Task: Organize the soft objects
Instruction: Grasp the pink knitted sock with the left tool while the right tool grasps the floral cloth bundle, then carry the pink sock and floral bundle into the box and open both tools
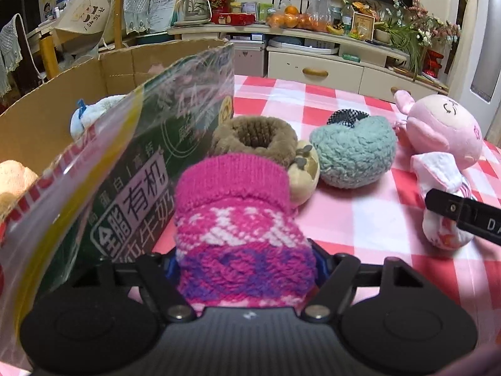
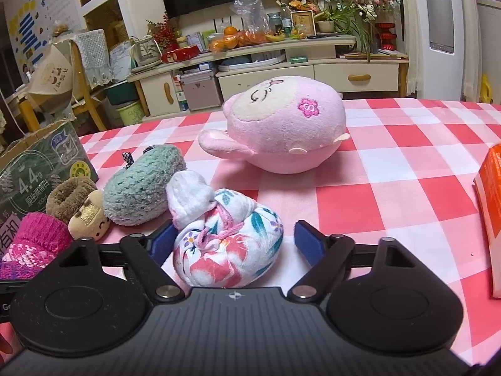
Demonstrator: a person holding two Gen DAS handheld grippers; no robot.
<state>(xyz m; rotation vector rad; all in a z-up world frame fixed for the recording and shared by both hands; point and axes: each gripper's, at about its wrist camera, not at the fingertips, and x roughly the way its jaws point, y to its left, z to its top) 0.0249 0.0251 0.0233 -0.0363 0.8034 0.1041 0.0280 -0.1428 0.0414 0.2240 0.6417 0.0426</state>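
Observation:
My left gripper (image 1: pixel 245 258) is shut on a pink and purple knitted bootie (image 1: pixel 241 219), held beside the cardboard box (image 1: pixel 40 119). The bootie also shows in the right wrist view (image 2: pixel 34 244). My right gripper (image 2: pixel 233 242) is open with its jaws on either side of a floral cloth pouch (image 2: pixel 228 244) lying on the table; the left pad (image 2: pixel 162 241) is close to it. A brown bootie with a doll face (image 1: pixel 266 144), a teal fuzzy bootie (image 1: pixel 353 153) and a pink plush toy (image 2: pixel 281 125) lie on the checkered tablecloth (image 2: pixel 391 172).
The box holds a white soft toy (image 1: pixel 90 116) and a peach one (image 1: pixel 15 181); its taped flap (image 1: pixel 94 181) leans toward my left gripper. An orange package (image 2: pixel 491 219) lies at the right table edge. A cabinet (image 2: pixel 313 72) stands behind the table.

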